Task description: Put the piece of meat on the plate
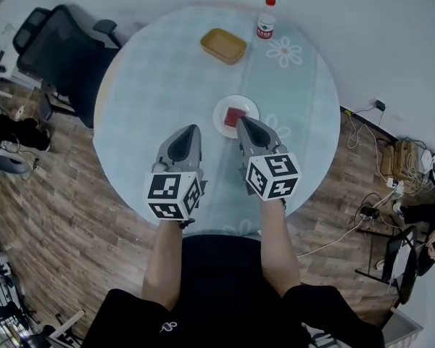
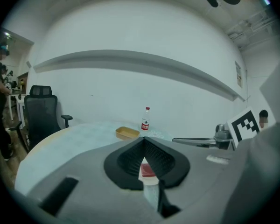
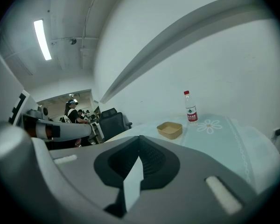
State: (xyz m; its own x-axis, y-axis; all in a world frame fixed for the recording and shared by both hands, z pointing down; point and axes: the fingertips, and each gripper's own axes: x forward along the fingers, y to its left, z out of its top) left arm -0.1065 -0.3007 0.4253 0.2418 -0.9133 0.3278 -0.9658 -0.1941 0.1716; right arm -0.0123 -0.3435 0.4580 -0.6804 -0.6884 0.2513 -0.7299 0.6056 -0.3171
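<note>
A red square piece of meat (image 1: 235, 114) lies on a small white plate (image 1: 222, 124) near the middle of the round table (image 1: 152, 78). My left gripper (image 1: 193, 127) hovers just left of the plate, shut with nothing in it. My right gripper (image 1: 241, 119) is held above the plate's near edge, also shut and empty, its tip overlapping the plate in the head view. In the left gripper view the meat (image 2: 148, 170) and plate (image 2: 150, 179) show through the slit behind the closed left gripper (image 2: 143, 138). The right gripper (image 3: 140, 137) points across the table.
A shallow yellow container (image 1: 223, 46) and a red-capped bottle (image 1: 266, 19) stand at the table's far side. A black office chair (image 1: 58, 49) is off the far left edge. Cables lie on the wooden floor at the right. A person stands in the background of both gripper views.
</note>
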